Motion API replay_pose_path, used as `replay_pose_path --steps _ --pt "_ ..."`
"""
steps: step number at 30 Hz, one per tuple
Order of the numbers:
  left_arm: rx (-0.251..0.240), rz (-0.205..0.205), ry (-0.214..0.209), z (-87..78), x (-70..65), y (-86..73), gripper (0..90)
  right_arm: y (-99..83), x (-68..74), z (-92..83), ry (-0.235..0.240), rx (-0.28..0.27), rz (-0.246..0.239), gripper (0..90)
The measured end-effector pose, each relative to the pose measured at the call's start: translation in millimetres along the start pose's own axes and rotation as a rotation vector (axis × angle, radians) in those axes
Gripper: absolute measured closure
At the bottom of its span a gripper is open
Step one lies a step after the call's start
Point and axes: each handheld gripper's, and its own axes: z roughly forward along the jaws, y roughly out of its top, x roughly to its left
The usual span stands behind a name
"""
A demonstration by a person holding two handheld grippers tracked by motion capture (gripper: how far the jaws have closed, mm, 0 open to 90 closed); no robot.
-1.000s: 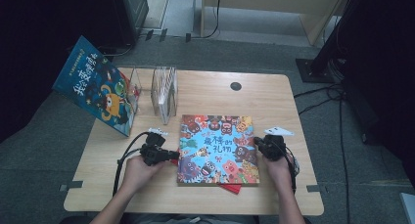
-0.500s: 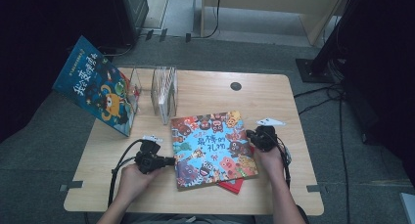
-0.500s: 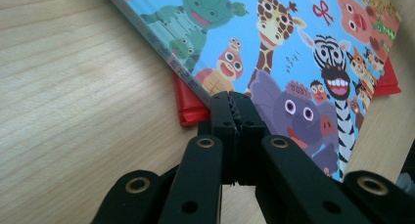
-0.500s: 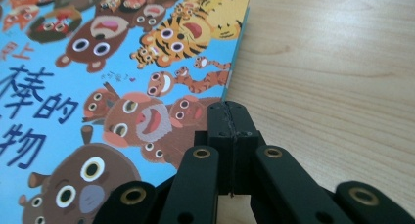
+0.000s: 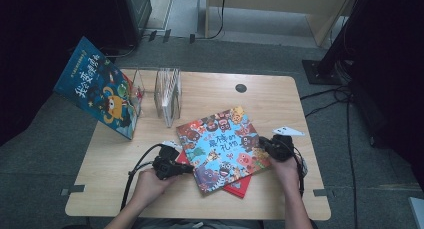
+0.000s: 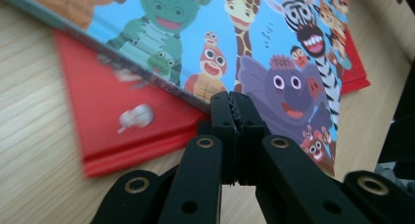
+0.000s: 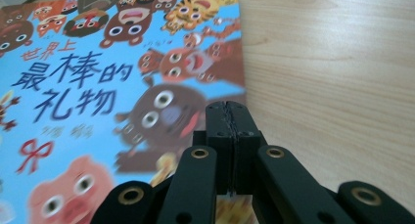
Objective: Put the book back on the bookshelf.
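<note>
A picture book with a blue cover full of cartoon animals (image 5: 220,149) lies askew on the wooden table (image 5: 115,189), on top of a red book (image 5: 241,187). My left gripper (image 5: 189,169) is shut, its tips touching the picture book's left edge. In the left gripper view the closed jaws (image 6: 234,99) meet that edge just above the red book (image 6: 122,121). My right gripper (image 5: 261,149) is shut too and rests at the picture book's right edge. Its closed tips (image 7: 227,109) sit over the cover (image 7: 98,87) near the bare wood.
A second blue picture book (image 5: 97,91) leans upright at the table's far left corner. Beside it stands a clear rack (image 5: 167,94) with thin books in it. A black round hole (image 5: 241,88) marks the far middle. A white card (image 5: 287,131) lies by my right hand.
The picture book has turned counterclockwise on the red book and now lies askew. My left gripper moved toward the near left, my right gripper toward the far right, each following its edge.
</note>
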Motion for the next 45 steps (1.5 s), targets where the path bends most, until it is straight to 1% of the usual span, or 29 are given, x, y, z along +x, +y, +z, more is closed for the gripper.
replay_pose_path --steps 3,5,7,10,12,16,21,22,23,26,28,29,31,34,38,40,44,45 --pt "0.008 0.029 -0.01 8.1 -8.0 4.6 89.3 -5.1 0.2 -5.2 0.001 0.004 -0.001 89.6" --pt "0.011 0.044 -0.032 15.2 -13.8 8.0 88.2 -8.9 1.3 -8.7 -0.001 0.008 -0.006 89.5" --pt "0.025 0.071 -0.045 20.4 -18.3 11.1 87.9 -12.8 2.5 -12.4 -0.011 0.013 -0.011 89.4" --pt "0.045 0.099 -0.04 22.7 -21.3 15.6 88.3 -18.1 2.4 -16.9 -0.02 0.015 -0.013 89.1" --pt "0.046 0.102 -0.018 20.1 -18.7 18.3 87.6 -21.6 1.7 -20.1 -0.026 0.019 -0.006 89.1" --pt "0.028 0.082 -0.005 11.4 -8.1 25.0 86.9 -27.3 0.2 -25.3 -0.03 0.015 0.0 89.1" --pt "0.004 0.069 0.018 0.2 3.4 31.7 85.8 -33.0 -2.6 -31.7 -0.036 0.008 0.012 89.0" --pt "-0.003 0.062 0.022 -2.1 6.1 32.7 85.6 -34.0 -3.0 -32.9 -0.037 0.006 0.016 89.0" --pt "-0.019 0.047 0.028 -4.2 8.6 33.4 84.8 -35.0 -3.6 -34.2 -0.036 0.006 0.019 89.0" --pt "-0.039 0.03 0.05 -12.7 17.2 34.3 84.4 -37.7 -5.0 -37.5 -0.033 0.006 0.033 88.5" --pt "-0.053 0.016 0.055 -18.6 22.2 34.2 84.6 -39.3 -6.7 -38.9 -0.037 0.018 0.042 88.4" --pt "-0.064 0.009 0.064 -22.2 25.1 33.8 84.6 -40.3 -8.0 -38.2 -0.047 0.042 0.047 88.4" --pt "-0.072 -0.002 0.071 -26.2 29.4 33.1 84.6 -41.2 -10.7 -38.1 -0.052 0.05 0.048 88.5" --pt "-0.08 -0.018 0.089 -30.9 36.2 31.0 84.5 -39.1 -14.0 -36.8 -0.044 0.039 0.057 88.8" --pt "-0.093 -0.039 0.129 -36.4 44.5 26.5 84.1 -35.2 -16.8 -31.3 -0.054 0.029 0.051 89.2" --pt "-0.102 -0.049 0.159 -39.3 50.1 22.7 83.8 -32.1 -18.3 -27.7 -0.056 0.03 0.051 89.8" --pt "-0.112 -0.065 0.187 -42.3 57.3 18.6 82.9 -26.1 -21.9 -20.4 -0.051 0.026 0.057 90.0" --pt "-0.111 -0.064 0.2 -43.0 59.6 18.0 82.9 -24.7 -22.3 -18.7 -0.051 0.025 0.056 90.0"
